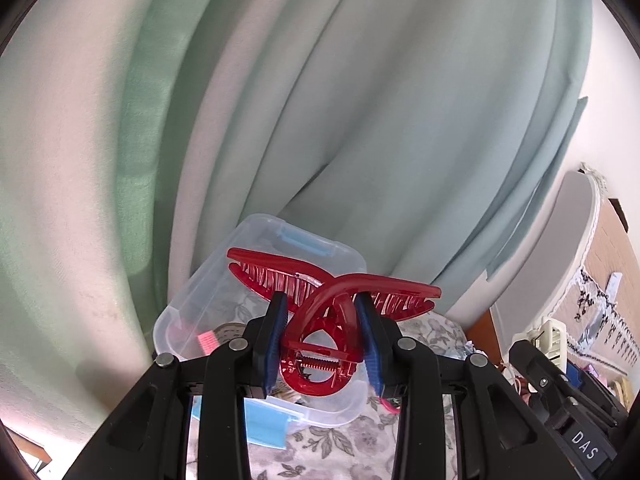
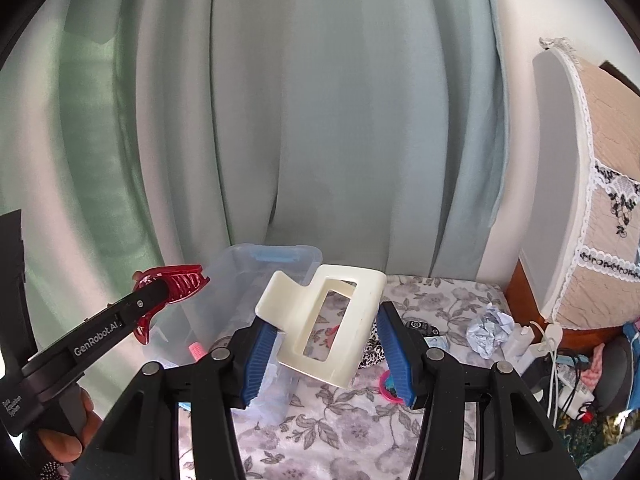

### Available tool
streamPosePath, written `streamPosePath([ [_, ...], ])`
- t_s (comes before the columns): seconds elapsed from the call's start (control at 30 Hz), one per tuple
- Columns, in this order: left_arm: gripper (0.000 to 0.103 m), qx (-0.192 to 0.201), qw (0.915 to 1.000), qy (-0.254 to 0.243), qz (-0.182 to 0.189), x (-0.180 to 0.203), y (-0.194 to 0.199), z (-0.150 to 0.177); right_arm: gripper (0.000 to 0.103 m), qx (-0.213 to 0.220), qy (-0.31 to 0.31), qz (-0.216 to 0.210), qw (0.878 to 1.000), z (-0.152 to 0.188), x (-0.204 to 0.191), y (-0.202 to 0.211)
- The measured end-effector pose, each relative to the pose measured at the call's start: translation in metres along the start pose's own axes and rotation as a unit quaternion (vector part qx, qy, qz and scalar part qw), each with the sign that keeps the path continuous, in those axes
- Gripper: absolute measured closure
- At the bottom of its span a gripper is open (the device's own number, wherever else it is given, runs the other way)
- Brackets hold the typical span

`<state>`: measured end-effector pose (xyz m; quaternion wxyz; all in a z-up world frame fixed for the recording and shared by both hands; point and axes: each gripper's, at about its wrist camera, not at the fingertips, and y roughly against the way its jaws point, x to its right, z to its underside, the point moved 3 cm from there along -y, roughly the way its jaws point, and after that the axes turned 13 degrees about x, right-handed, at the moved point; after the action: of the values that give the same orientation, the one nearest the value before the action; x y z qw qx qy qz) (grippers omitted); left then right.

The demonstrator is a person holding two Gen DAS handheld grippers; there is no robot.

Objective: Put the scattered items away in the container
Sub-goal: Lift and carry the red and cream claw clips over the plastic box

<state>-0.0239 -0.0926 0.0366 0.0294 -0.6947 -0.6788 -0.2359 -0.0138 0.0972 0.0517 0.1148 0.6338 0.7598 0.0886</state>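
Observation:
My left gripper (image 1: 322, 312) is shut on a red translucent hair claw clip (image 1: 320, 356), its blue pads pressing the clip's handles. The clip hangs above the clear plastic container (image 1: 192, 300), which holds a few small items. In the right wrist view the same red clip (image 2: 176, 284) shows at the left in the left gripper (image 2: 154, 288), with a hand below it. My right gripper (image 2: 322, 320) is shut on a cream rectangular hair claw clip (image 2: 360, 328), held tilted just right of the clear container (image 2: 240, 280).
A floral cloth (image 2: 420, 308) covers the surface. On it lie a crumpled paper ball (image 2: 490, 330), a pink ring (image 2: 386, 388), a leopard-print piece (image 2: 370, 352) and a small dark device (image 2: 418, 325). Pale green curtains (image 2: 320, 120) hang behind. A lace-covered object (image 2: 592, 200) and cables stand at the right.

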Motion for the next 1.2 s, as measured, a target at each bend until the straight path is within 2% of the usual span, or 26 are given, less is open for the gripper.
streamPosePath([
  [0.43, 0.067, -0.019, 0.9994, 0.024, -0.016, -0.04, -0.013, 0.01, 0.048, -0.04, 0.036, -0.026, 0.998, 0.019, -0.04, -0.031],
  [1.2, 0.067, -0.044, 0.9976, 0.031, -0.043, -0.06, -0.042, 0.022, 0.048, -0.079, 0.048, -0.067, 0.993, 0.03, -0.073, -0.07],
])
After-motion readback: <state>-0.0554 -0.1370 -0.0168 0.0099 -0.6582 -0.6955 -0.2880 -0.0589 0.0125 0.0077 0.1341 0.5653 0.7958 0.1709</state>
